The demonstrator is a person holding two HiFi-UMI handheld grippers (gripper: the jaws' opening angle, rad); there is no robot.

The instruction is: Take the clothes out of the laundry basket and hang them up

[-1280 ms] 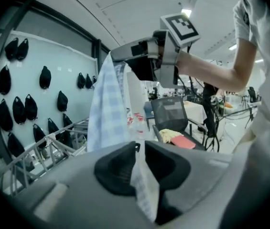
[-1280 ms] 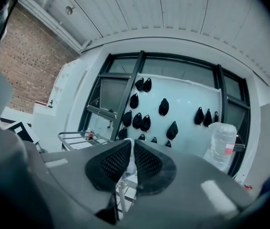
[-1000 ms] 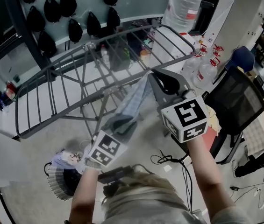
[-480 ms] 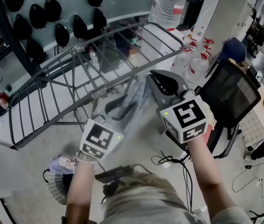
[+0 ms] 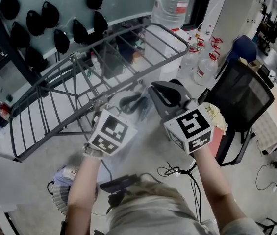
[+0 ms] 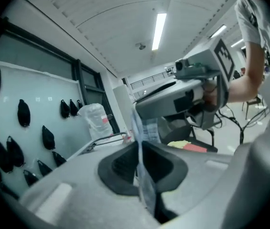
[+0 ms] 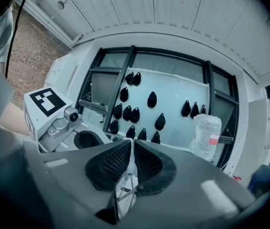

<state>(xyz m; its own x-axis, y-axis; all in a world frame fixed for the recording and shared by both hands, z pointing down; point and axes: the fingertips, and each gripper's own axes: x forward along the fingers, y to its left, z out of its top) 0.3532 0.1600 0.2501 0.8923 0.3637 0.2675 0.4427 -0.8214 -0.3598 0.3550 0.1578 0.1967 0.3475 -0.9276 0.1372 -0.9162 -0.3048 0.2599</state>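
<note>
Risen toward centre, the left gripper (image 5: 131, 103) has just clamped the thin pale-blue cloth (image 6: 145, 178); the right gripper (image 5: 159, 90) pinches it too. Such edge-only grips could let it slip before it reaches the grey wire drying rack (image 5: 128, 38).

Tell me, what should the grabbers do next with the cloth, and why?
Probably lift the cloth up and forward over the bars of the drying rack. The left gripper has just closed its jaws on it, and the right gripper is shut on it too, so both hold it near the rack, not yet draped.
</note>
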